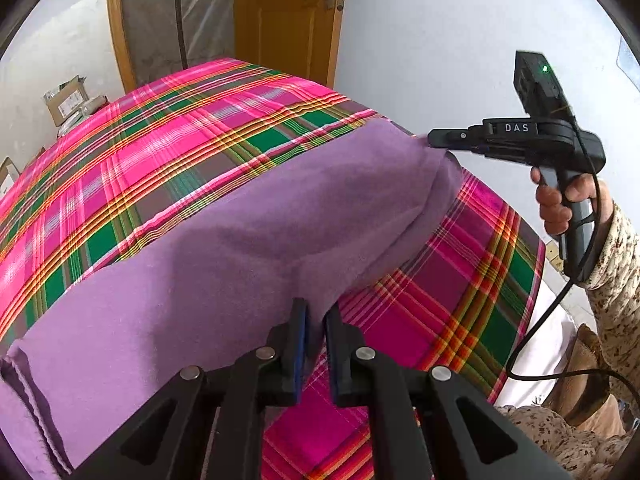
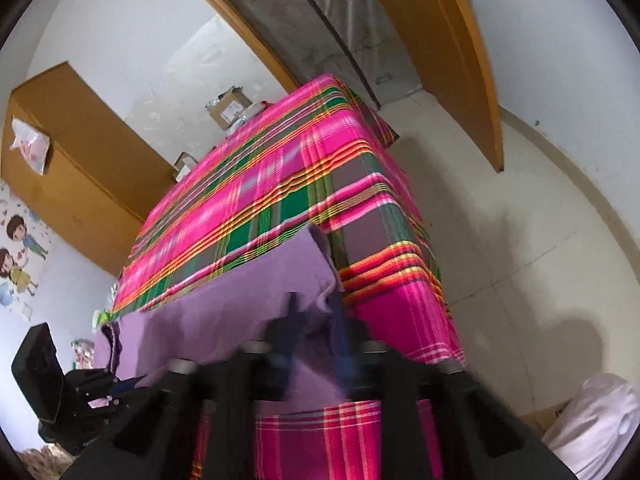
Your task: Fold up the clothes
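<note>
Beyond the counter (image 1: 160,152) with its plaid cover we see boxes (image 1: 68,100) at its far left and a wooden door (image 1: 288,20) behind it, while bare floor (image 2: 520,240) lies open off its right edge. The purple cloth (image 1: 240,220) spans the counter's near side. Our left gripper (image 1: 316,320) pinches the cloth's near edge and our right gripper (image 1: 434,138) pinches its far right corner, both sets of fingers pressed nearly together on fabric.

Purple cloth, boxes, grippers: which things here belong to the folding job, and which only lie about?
Job: purple cloth; left gripper; right gripper; plaid-covered table.
Lying about: cardboard boxes; wooden door; white bundle.
</note>
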### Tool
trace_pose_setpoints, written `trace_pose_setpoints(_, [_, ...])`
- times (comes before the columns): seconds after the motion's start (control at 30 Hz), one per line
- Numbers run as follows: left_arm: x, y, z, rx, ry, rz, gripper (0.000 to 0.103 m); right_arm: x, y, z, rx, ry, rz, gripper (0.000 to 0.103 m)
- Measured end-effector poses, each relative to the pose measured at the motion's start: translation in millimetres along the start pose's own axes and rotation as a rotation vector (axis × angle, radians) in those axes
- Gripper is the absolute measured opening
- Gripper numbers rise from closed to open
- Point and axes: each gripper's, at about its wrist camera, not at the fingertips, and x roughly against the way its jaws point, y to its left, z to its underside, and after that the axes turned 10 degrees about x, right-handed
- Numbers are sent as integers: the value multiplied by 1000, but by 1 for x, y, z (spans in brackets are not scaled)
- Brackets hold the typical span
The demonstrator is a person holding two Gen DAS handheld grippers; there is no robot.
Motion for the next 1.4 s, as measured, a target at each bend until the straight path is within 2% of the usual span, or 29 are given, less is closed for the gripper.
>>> trace_pose_setpoints(0.1, [1,-2,0,-11,0,-6,9,13,13,-7,45,-54,9,5])
trace_pose_setpoints(0.23, [7,-8,2,-28,2,6,20,30,25,-18,68,-104,13,5])
trace_pose_setpoints(0.5, [18,-12,2,-48,-24,24,21,63,47,-23,85,-175,2,5])
trace_pose_setpoints(0.6, [16,-13,4,-53,-16,40,21,66,44,-14,68,-168,16,5])
trace_pose_setpoints(0.67, [13,-13,6,-62,2,57,13,63,38,-7,52,-152,33,5])
trace_pose_setpoints(0.7, [11,-13,7,-64,11,66,5,58,33,-4,34,-133,45,5])
trace_pose_setpoints(0.73, [11,-12,8,-68,16,69,3,53,26,0,6,-112,49,5])
trace_pose_setpoints(0.93, [19,-8,7,-66,15,133,0,28,0,18,-59,-39,93,5])
trace_pose_setpoints(1.1, [19,-5,10,-74,-4,40,2,25,2,18,-32,-35,126,5])
trace_pose_setpoints(1.23, [19,-5,19,-99,-12,-47,14,24,3,20,-24,-28,135,6])
trace_pose_setpoints(1.33, [14,-7,26,-122,22,-45,20,21,-2,26,-46,-11,138,6])
trace_pose_setpoints(1.4, [8,-7,28,-135,31,-84,21,20,-2,29,-49,-10,144,6])
